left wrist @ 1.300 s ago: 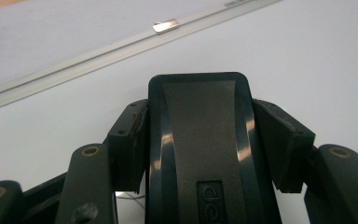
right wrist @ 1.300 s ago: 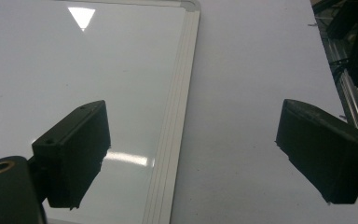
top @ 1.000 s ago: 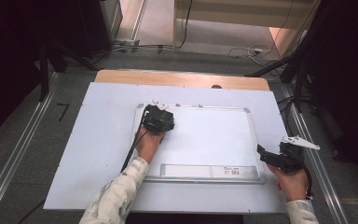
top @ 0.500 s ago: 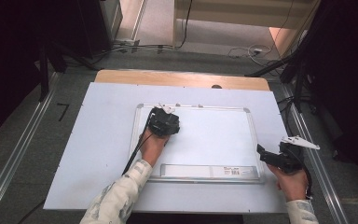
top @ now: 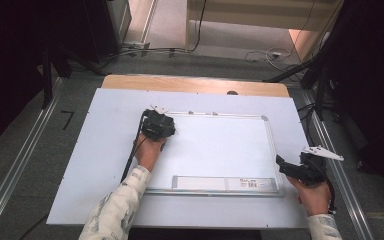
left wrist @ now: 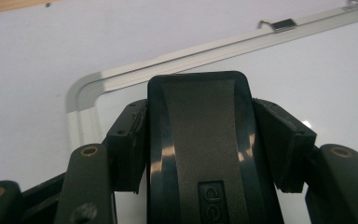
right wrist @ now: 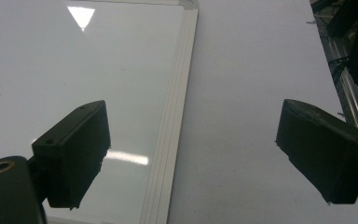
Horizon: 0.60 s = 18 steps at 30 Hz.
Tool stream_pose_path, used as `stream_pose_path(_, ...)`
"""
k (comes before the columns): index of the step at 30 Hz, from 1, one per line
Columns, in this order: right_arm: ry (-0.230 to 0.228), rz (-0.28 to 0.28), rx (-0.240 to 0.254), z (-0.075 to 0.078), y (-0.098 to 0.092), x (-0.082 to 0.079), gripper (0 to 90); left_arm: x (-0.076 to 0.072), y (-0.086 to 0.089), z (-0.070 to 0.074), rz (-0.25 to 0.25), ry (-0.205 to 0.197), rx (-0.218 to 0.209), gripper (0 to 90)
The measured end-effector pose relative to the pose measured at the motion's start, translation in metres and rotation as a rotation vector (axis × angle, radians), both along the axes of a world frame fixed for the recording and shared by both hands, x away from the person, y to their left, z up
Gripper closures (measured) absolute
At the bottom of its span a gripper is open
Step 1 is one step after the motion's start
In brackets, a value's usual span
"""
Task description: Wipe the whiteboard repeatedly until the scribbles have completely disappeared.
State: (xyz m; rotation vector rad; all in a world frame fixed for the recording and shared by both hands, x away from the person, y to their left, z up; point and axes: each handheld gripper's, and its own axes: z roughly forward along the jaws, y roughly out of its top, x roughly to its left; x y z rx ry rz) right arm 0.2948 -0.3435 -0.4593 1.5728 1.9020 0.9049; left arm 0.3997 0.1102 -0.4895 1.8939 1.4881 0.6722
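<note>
Left gripper view: fingers (left wrist: 200,140) clamp a black eraser (left wrist: 200,126) with partly legible embossed letters; right gripper's fingers (right wrist: 193,154) gape wide.

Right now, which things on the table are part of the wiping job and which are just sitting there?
In the job:
- black eraser, clamped in the left tongs
- whiteboard, lying flat
- right tongs, open over the board's right edge

Lying about:
- white table sheet
- wooden tabletop strip beyond it
</note>
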Motion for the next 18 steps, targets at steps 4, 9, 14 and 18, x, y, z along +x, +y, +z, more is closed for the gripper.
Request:
stream_pose_path(4,-0.002,0.002,-0.003,0.000,0.001,0.000,8.4,0.005,0.010,0.000,0.048,0.005,-0.014,39.4)
stream_pose_path(9,0.000,0.002,-0.001,0.000,0.001,0.000,8.4,0.009,0.004,0.000,0.063,0.005,0.003,40.5)
stream_pose_path(14,0.000,0.007,-0.004,0.000,0.003,0.001,8.4,0.011,-0.010,0.001,0.019,0.006,0.009,40.9)
stream_pose_path(18,0.002,0.009,-0.006,0.000,0.003,0.002,8.4,0.011,-0.032,0.001,-0.026,0.001,0.016,41.0)
